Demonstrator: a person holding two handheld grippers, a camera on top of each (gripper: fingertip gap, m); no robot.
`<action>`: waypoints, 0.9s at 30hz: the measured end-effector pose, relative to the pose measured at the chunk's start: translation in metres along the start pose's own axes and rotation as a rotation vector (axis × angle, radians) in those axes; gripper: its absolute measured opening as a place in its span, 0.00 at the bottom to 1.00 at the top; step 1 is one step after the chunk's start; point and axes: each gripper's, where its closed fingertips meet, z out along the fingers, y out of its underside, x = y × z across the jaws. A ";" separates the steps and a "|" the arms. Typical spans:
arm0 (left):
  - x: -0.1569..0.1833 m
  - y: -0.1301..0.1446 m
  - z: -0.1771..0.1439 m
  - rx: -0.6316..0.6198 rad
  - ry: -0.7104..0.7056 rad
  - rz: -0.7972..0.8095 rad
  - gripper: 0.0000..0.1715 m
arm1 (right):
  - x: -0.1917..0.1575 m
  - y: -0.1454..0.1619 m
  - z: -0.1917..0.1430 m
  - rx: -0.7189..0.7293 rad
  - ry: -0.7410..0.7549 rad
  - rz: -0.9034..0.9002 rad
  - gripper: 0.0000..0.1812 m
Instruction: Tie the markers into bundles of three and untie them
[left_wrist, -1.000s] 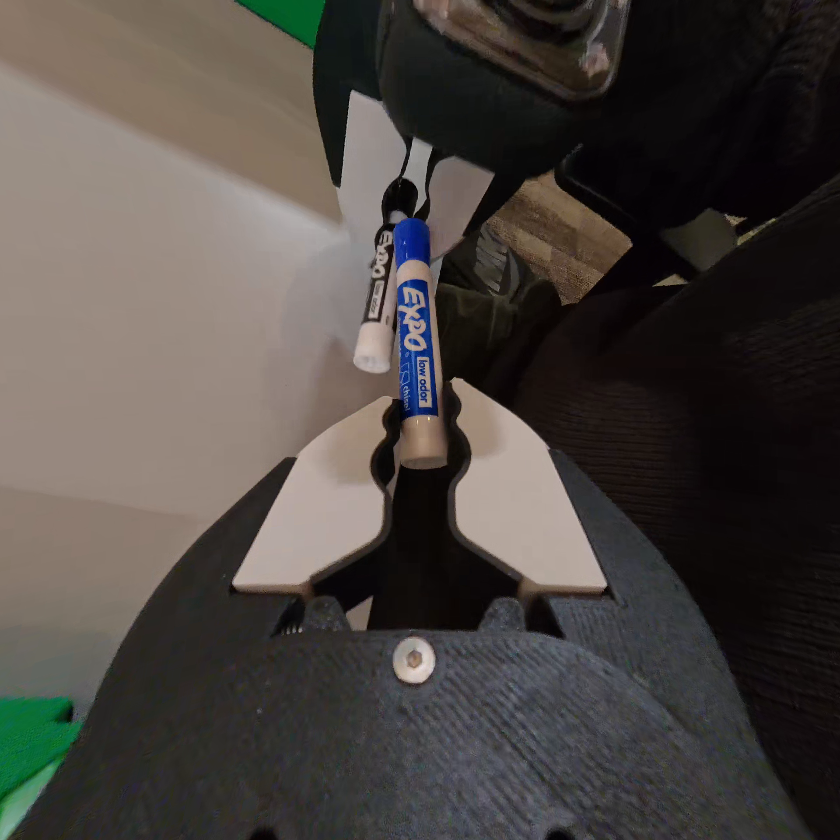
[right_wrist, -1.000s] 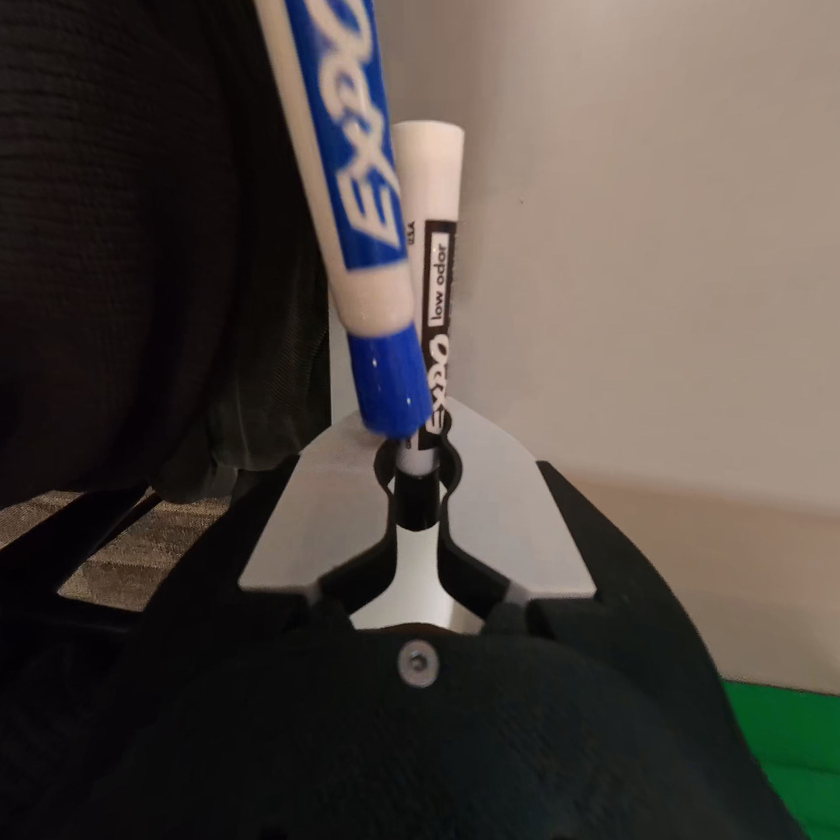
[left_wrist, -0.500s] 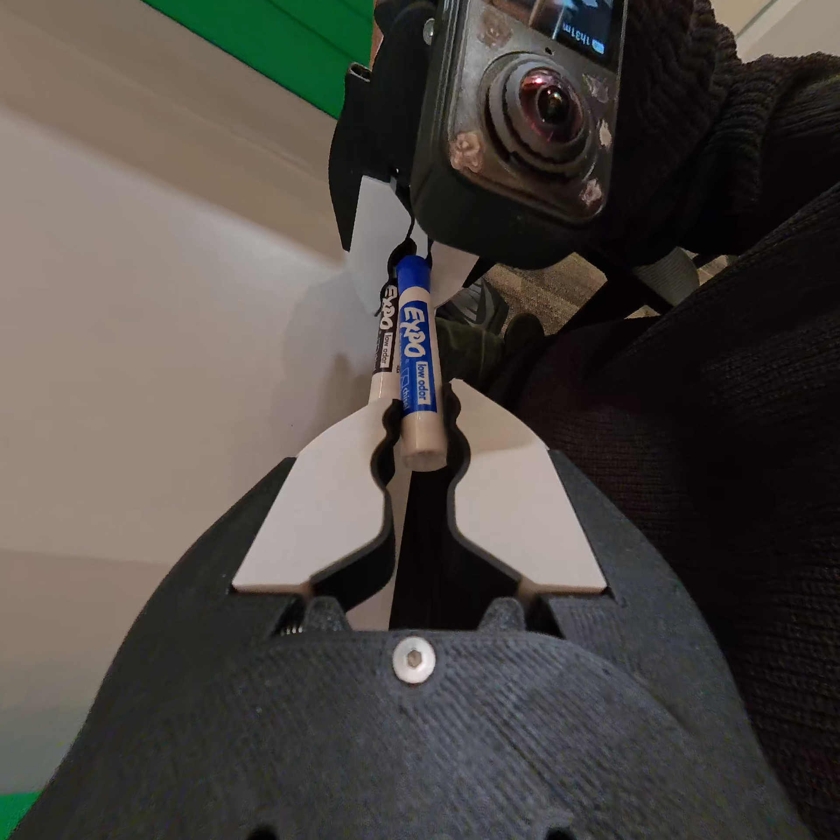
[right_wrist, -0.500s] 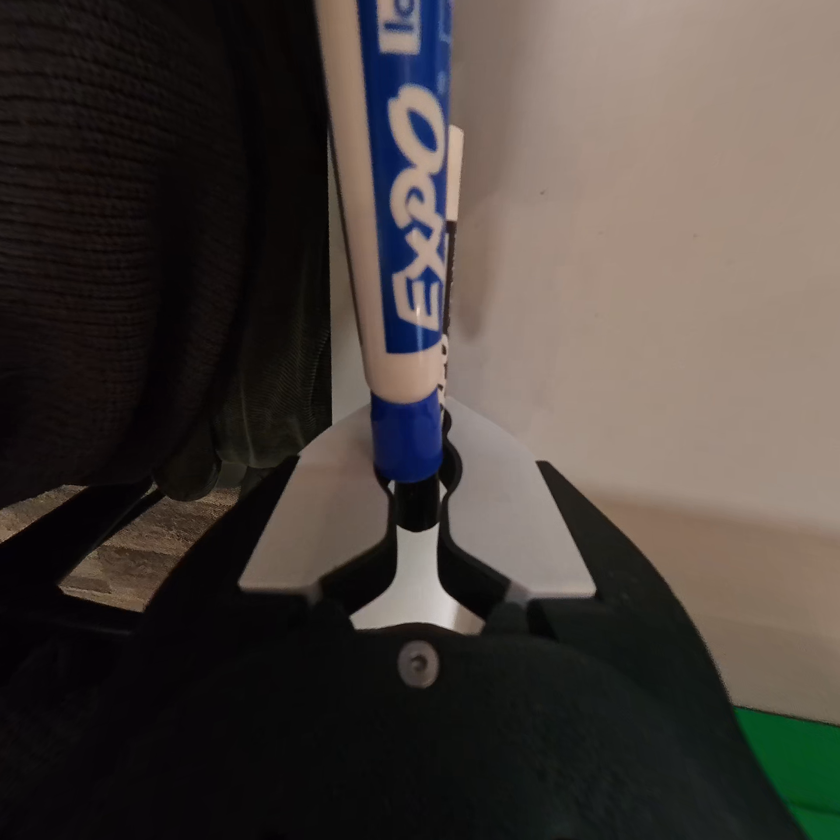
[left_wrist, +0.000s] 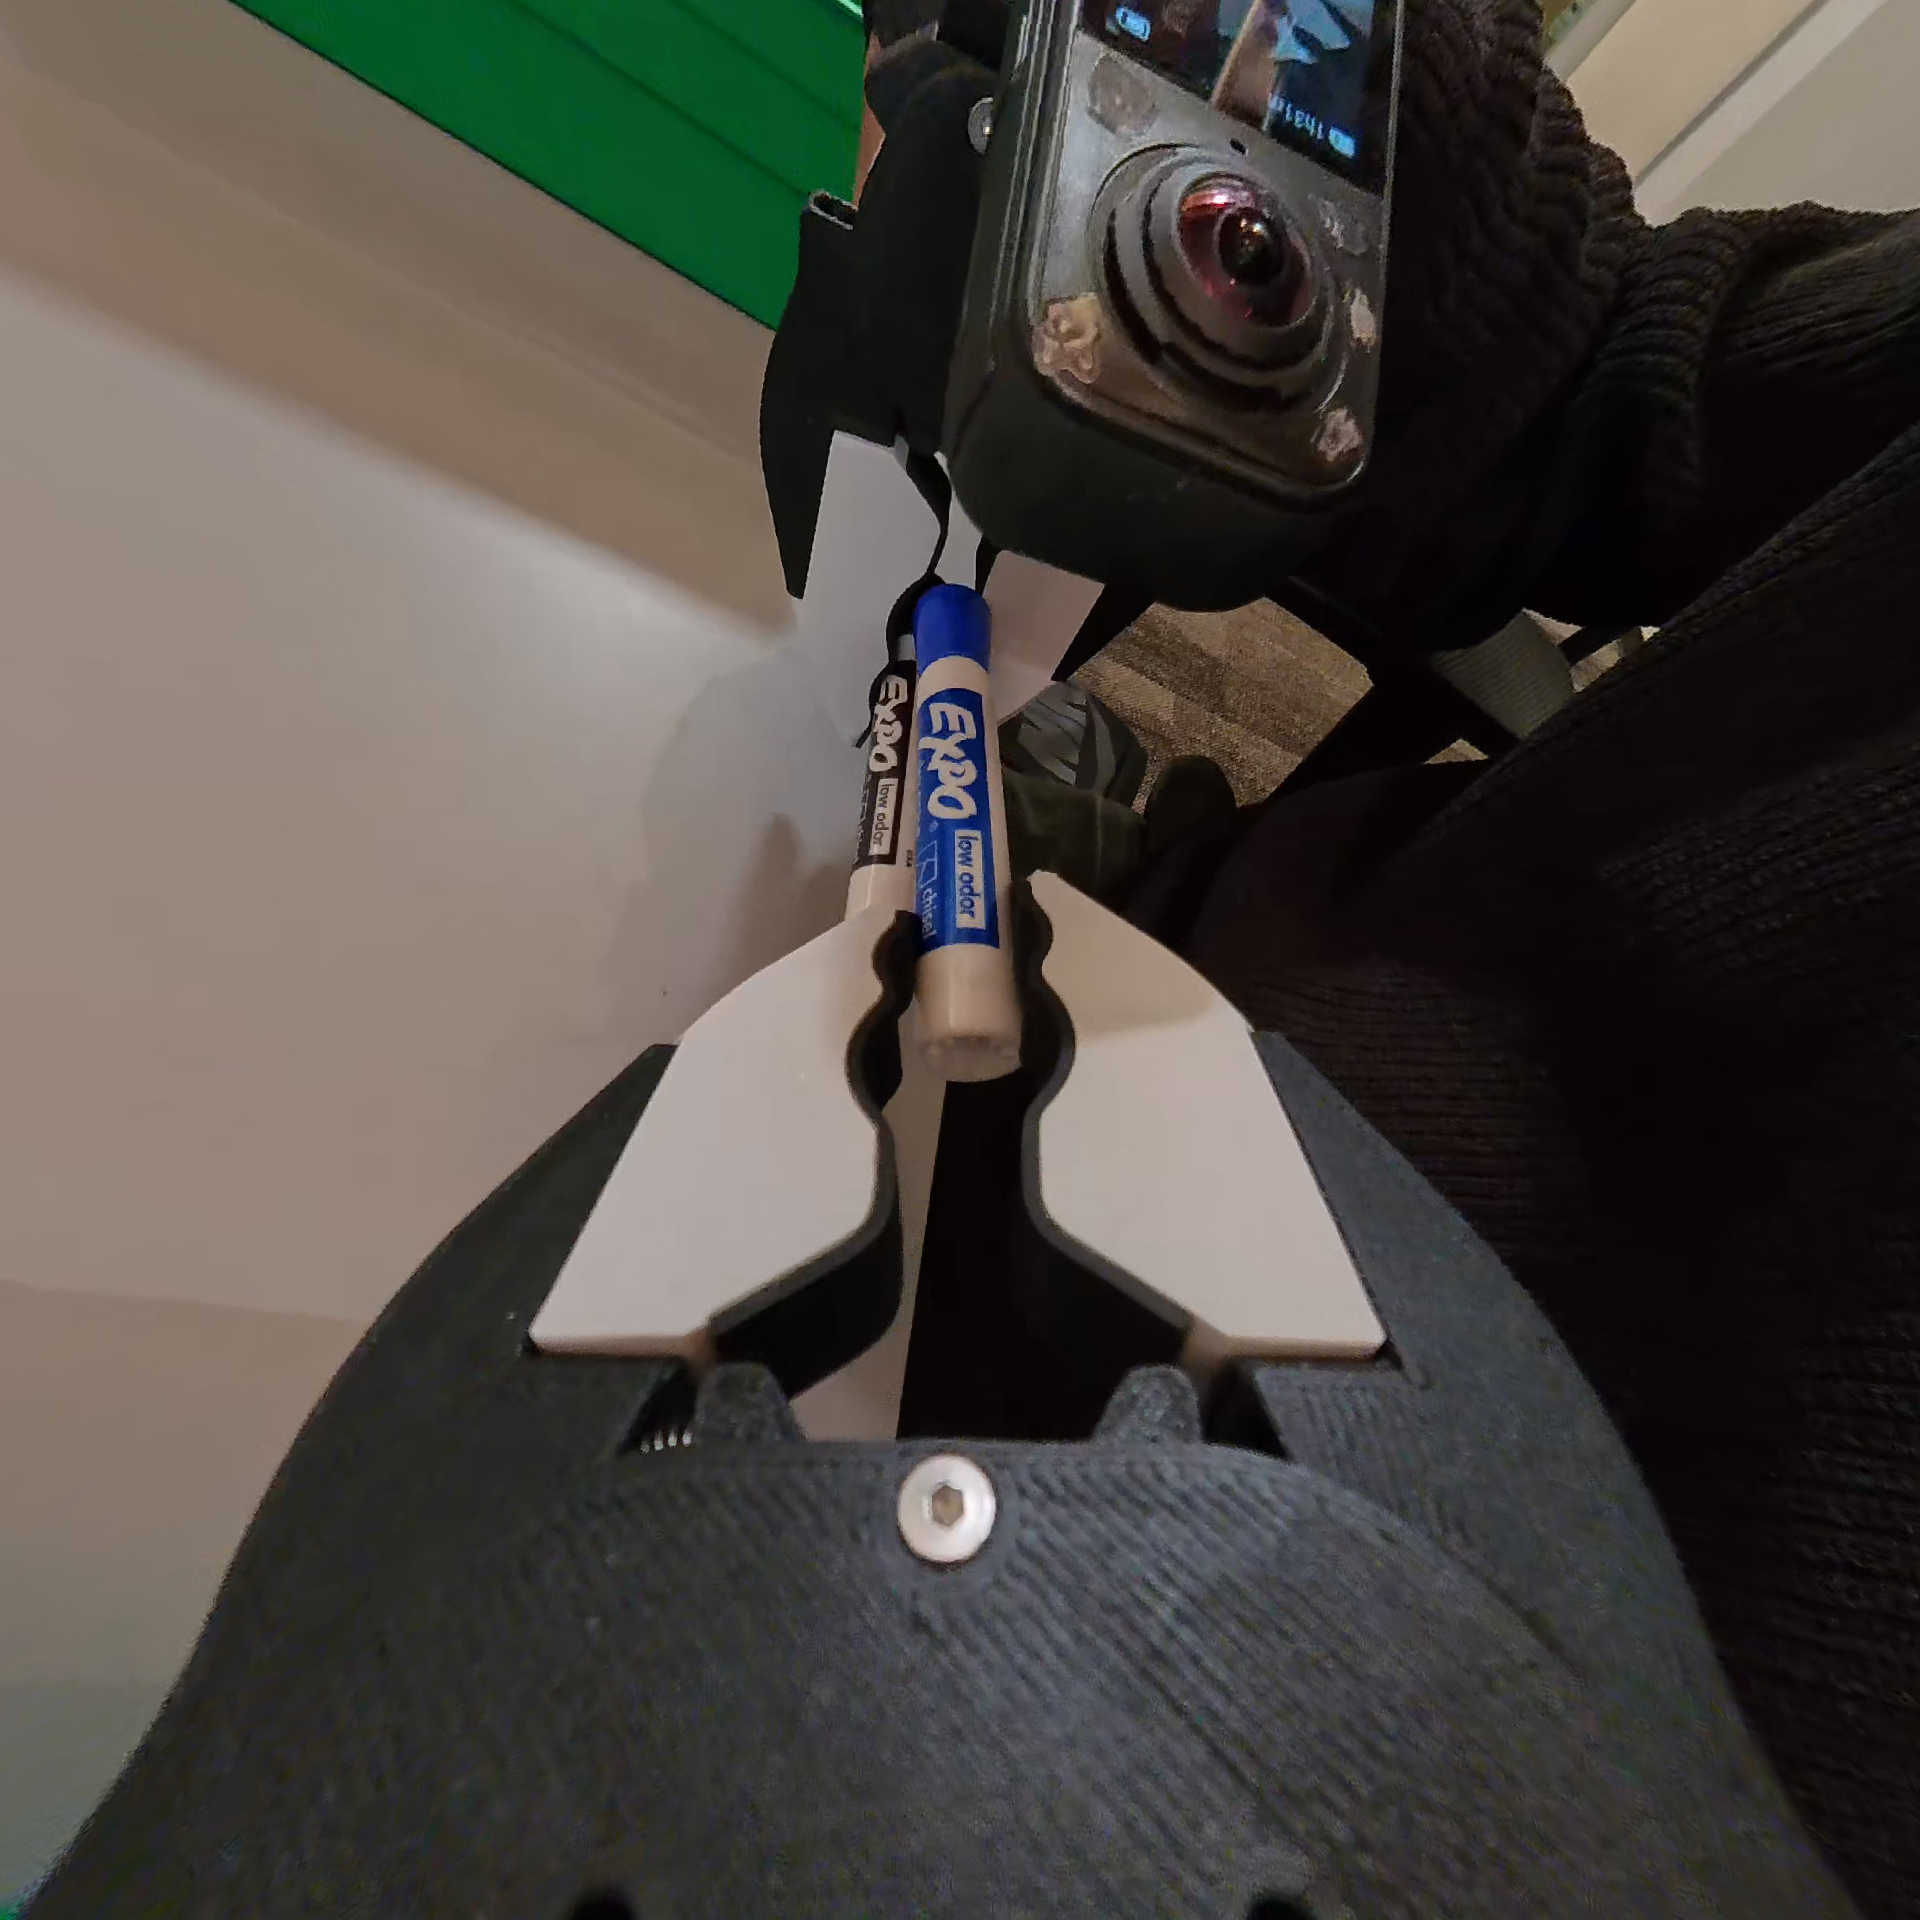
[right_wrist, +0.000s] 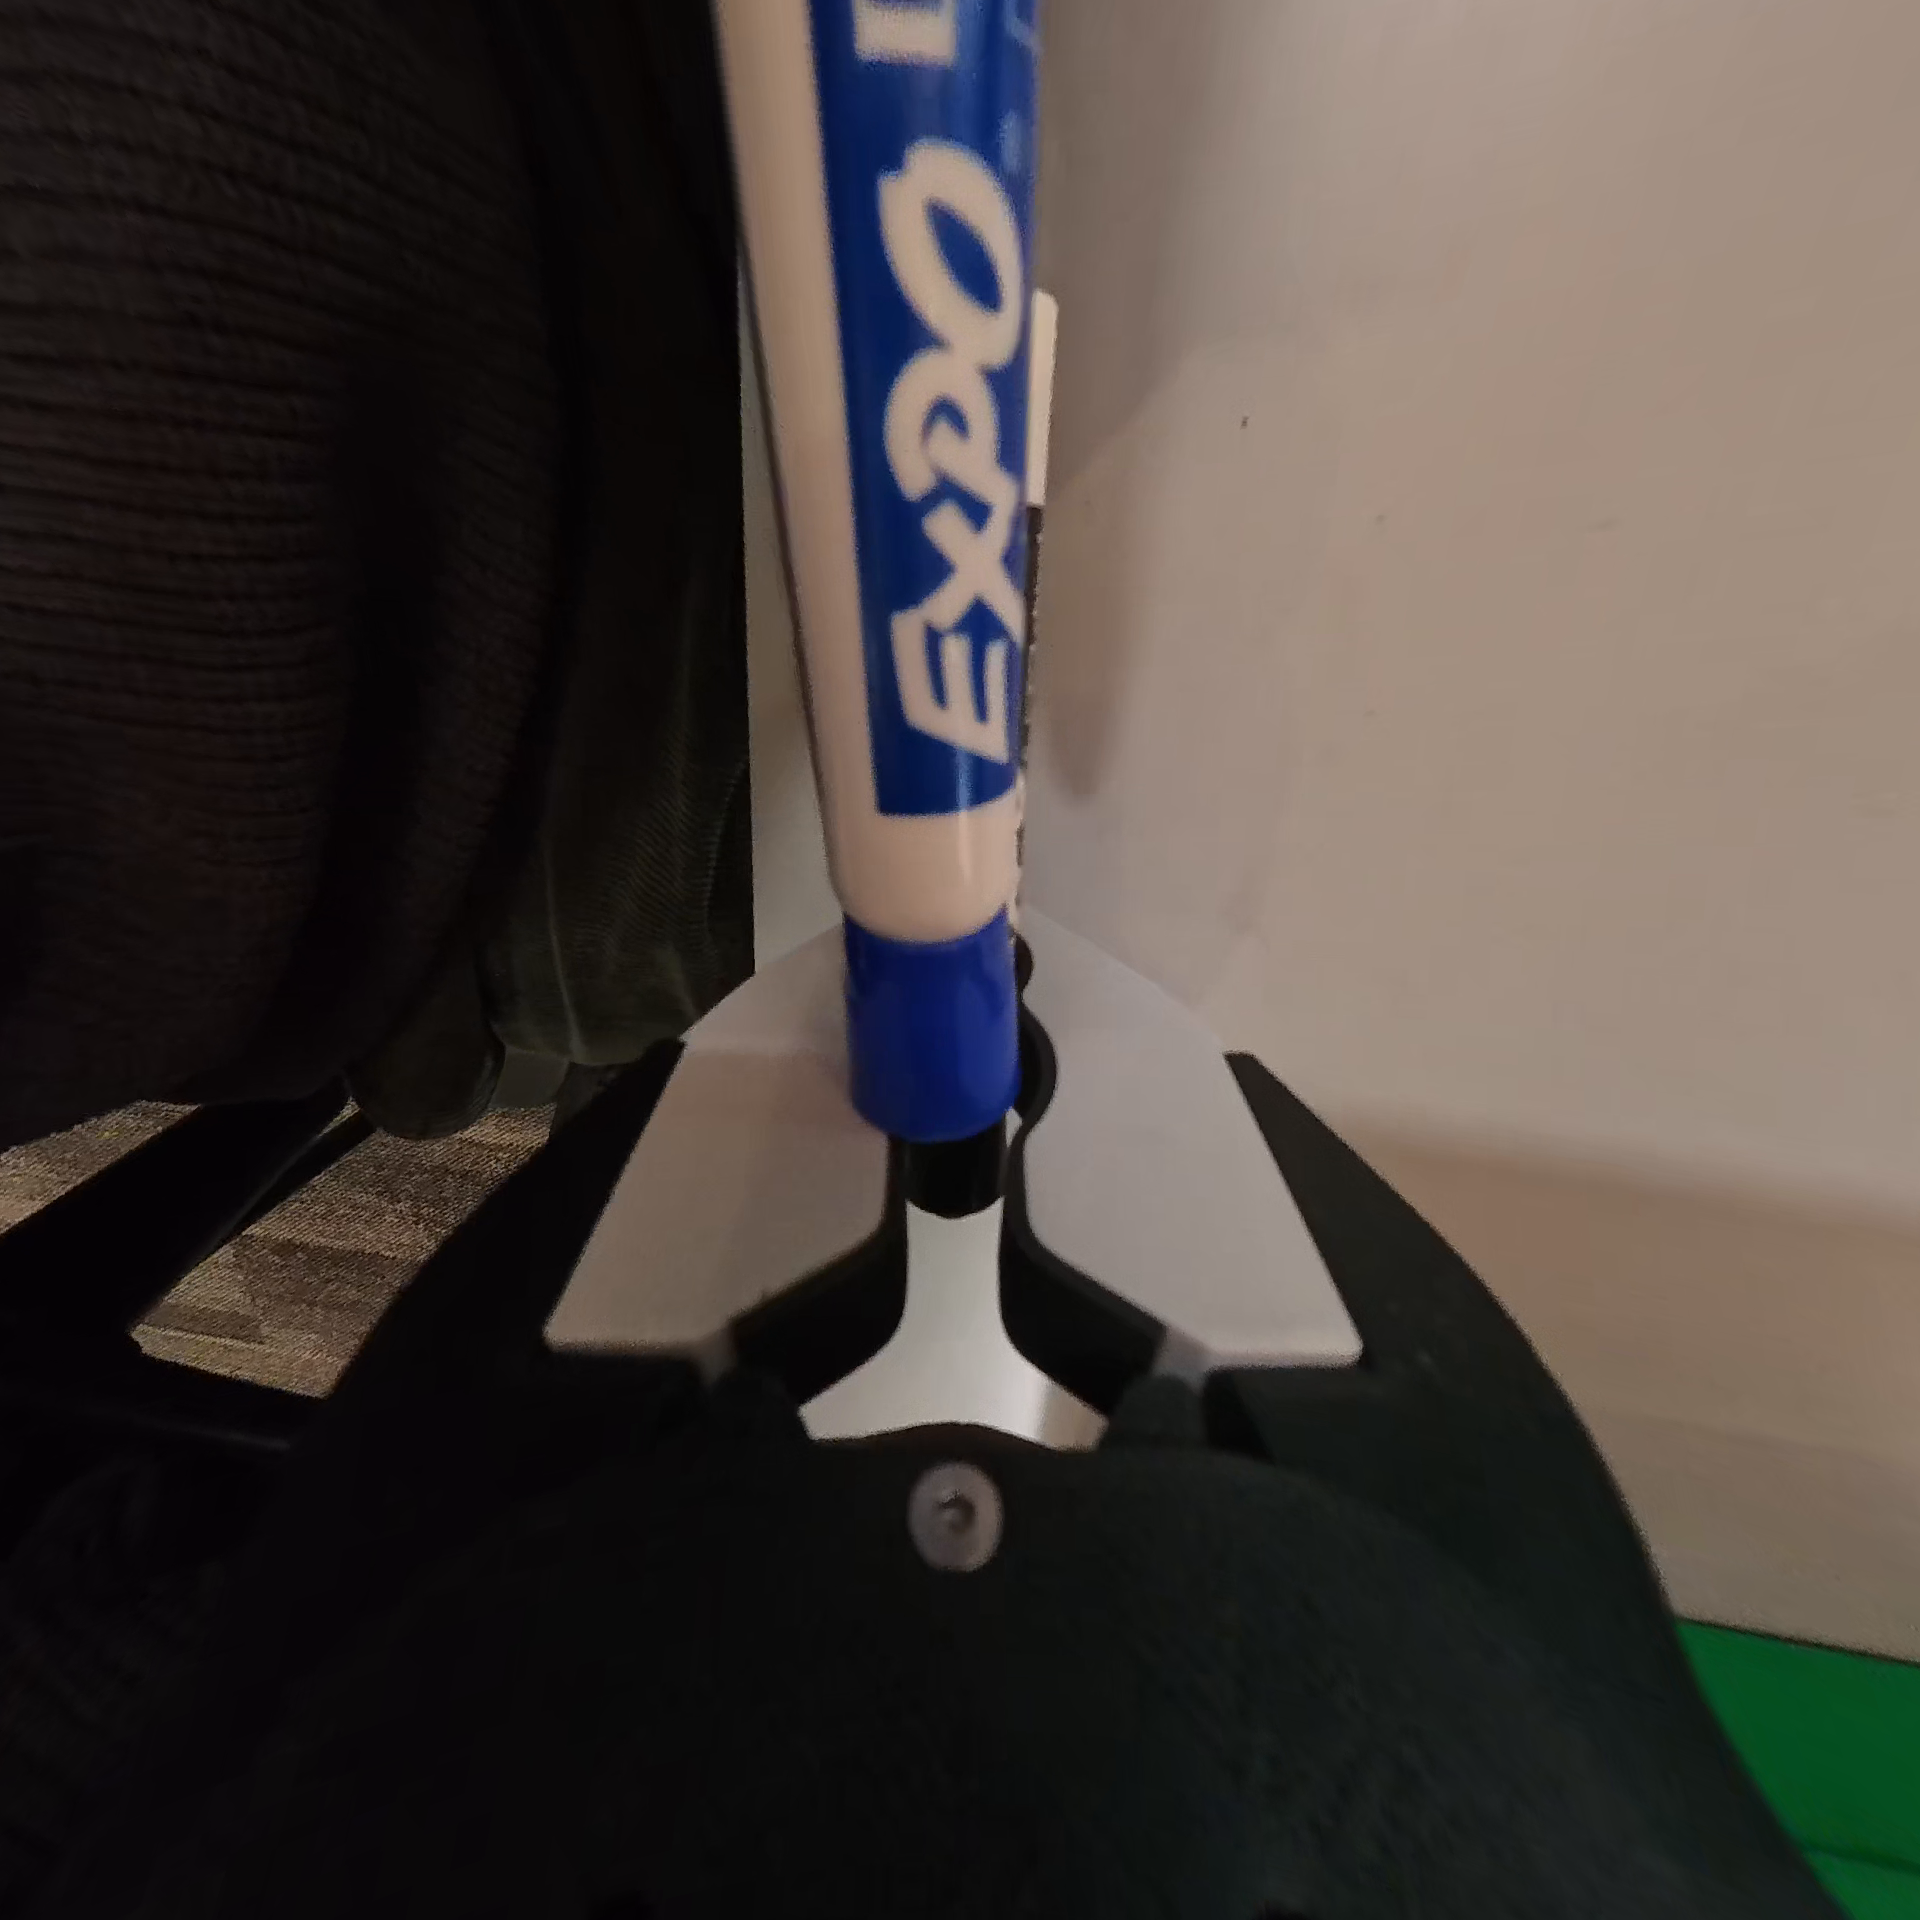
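Two lettered markers: left gripper (left_wrist: 961, 997) grips the blue marker (left_wrist: 956, 821), right gripper (right_wrist: 951, 1039) the black marker (right_wrist: 948, 1179).

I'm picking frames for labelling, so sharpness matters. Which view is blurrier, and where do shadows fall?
Right wrist view: the blue-capped white marker is soft and smeared, the lighting dim. Left wrist view: crisp on the same marker, the black-labelled white marker and the other gripper's camera; a soft shadow lies on the pale wall; edges bend with wide-angle distortion.

My blue marker (right_wrist: 925, 582) has swung from tilted to lying straight alongside the black marker (left_wrist: 878, 800), hiding most of it, its blue cap (right_wrist: 930, 1029) now over my right gripper's (right_wrist: 961, 1081) notch.
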 end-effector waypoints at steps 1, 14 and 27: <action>-0.001 0.000 0.000 -0.003 -0.007 -0.002 0.12 | 0.000 -0.001 -0.001 0.009 -0.003 0.001 0.08; 0.006 -0.001 0.006 -0.033 0.038 0.034 0.12 | 0.002 -0.002 -0.006 0.037 0.005 0.010 0.08; 0.004 -0.013 0.023 0.025 0.049 0.005 0.12 | -0.002 -0.017 -0.014 0.120 -0.007 -0.007 0.08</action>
